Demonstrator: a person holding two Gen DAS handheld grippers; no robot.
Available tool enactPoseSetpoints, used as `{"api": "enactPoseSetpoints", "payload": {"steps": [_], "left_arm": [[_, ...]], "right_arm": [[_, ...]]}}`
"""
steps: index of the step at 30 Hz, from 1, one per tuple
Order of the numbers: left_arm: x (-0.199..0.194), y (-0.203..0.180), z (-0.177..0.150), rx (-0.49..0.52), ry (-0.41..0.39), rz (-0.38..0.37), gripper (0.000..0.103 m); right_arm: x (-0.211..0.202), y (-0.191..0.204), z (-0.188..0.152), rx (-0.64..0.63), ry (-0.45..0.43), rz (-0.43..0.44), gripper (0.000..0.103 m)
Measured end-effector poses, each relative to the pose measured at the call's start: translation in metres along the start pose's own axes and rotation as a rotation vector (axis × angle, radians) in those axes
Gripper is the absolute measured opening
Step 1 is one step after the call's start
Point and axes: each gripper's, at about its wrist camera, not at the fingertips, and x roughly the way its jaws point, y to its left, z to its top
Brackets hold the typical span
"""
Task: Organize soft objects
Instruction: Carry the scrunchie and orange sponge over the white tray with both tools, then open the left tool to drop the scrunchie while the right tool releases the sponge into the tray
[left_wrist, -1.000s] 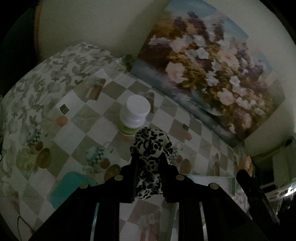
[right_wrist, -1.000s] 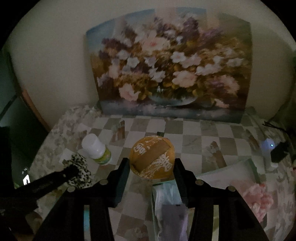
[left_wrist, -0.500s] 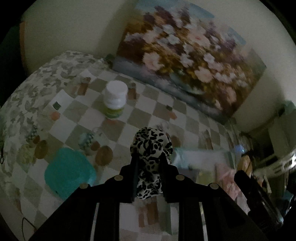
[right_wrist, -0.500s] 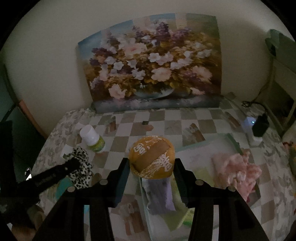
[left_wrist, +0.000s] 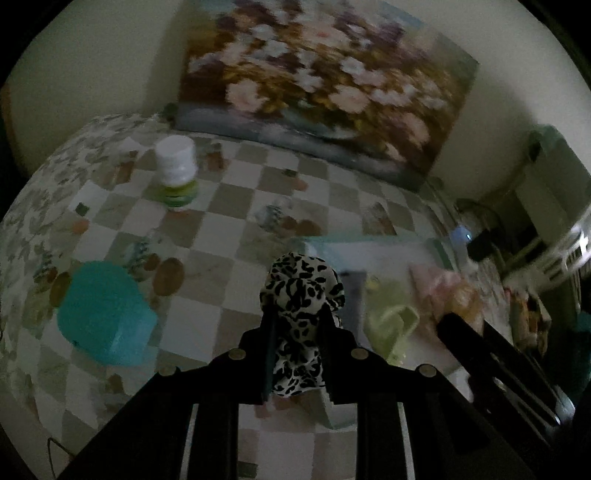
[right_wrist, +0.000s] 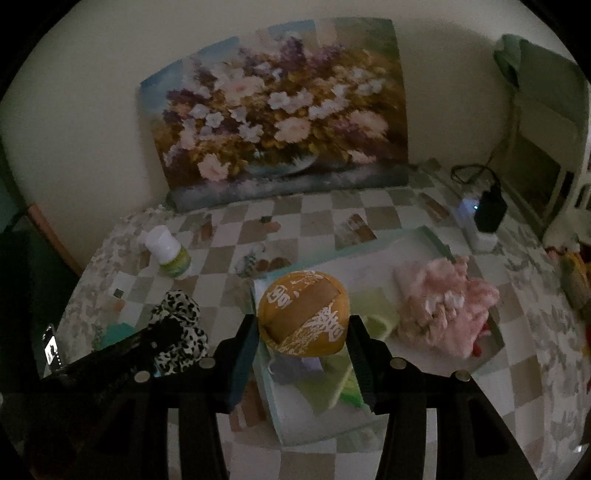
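Left gripper (left_wrist: 295, 325) clamped narrow on leopard-print soft toy (left_wrist: 300, 291), held above checkered tablecloth (left_wrist: 207, 229) just left of tray (right_wrist: 424, 236). Right gripper (right_wrist: 303, 328) about half open, pinching orange ball (right_wrist: 303, 312) over tray. Pink fluffy item (right_wrist: 443, 302) in tray; green piece beside it, probably cloth, too blurred.

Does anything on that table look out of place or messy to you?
Nothing spilled or broken. The bottle stands upright on the table. The tray holds a rumpled pink cloth and loose pale-green pieces, untidy but inside it.
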Motion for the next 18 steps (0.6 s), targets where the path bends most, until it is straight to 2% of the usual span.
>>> {"api": "enactPoseSetpoints", "payload": {"steps": [6,11,14,18], "left_arm": [[0.009,-0.024,-0.008,0.081,0.035,-0.031,0.022],[0.024,-0.04,-0.016,0.126,0.091,-0.045,0.022],[0.031,-0.047,-0.022,0.135,0.132,-0.079,0.022],[0.038,-0.059,-0.028,0.171,0.146,-0.074,0.022]], "right_arm": [[0.017,-0.024,-0.002,0.05,0.044,-0.075,0.052],[0.033,-0.063,-0.007,0.136,0.096,-0.168,0.052],[0.038,-0.08,-0.009,0.184,0.11,-0.184,0.052],[0.046,-0.092,-0.012,0.226,0.135,-0.189,0.052]]}}
